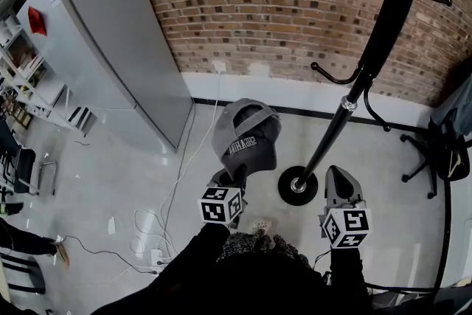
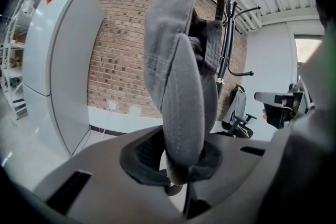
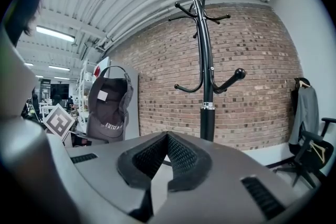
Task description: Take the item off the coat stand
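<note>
Left gripper (image 1: 230, 179) clamped on brim of grey cap (image 1: 247, 135); cap held apart from coat stand (image 1: 366, 66), to its left. Right gripper (image 1: 338, 184) closed, empty. Stand's top cut off in head view. Cap lettering illegible.

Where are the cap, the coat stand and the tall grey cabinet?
cap (image 1: 243, 138): head view, on its grey fabric near the lettering.
coat stand (image 1: 376, 48): head view, on the black pole below the upper hooks.
tall grey cabinet (image 1: 110, 55): head view, on its broad grey face.
</note>
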